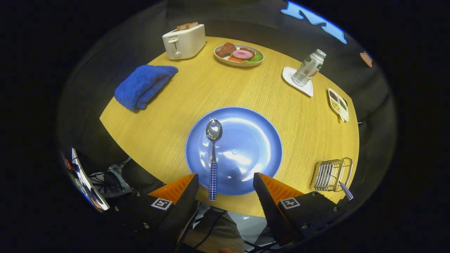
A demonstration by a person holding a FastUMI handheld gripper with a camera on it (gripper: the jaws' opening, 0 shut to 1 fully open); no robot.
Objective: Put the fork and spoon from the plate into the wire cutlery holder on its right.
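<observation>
Gripper open, fingers spread wide, empty, hovering over near edge of round blue plate on round wooden worktop. Steel spoon with blue-checked handle lying on plate's left half, bowl pointing away, handle end overhanging near rim, just inside left finger. Wire cutlery holder right of plate, near worktop edge, apart from plate; blue-checked handle sticking out of it. Beyond plate: folded blue towel, white toaster, oval food dish, bottle on white coaster.
</observation>
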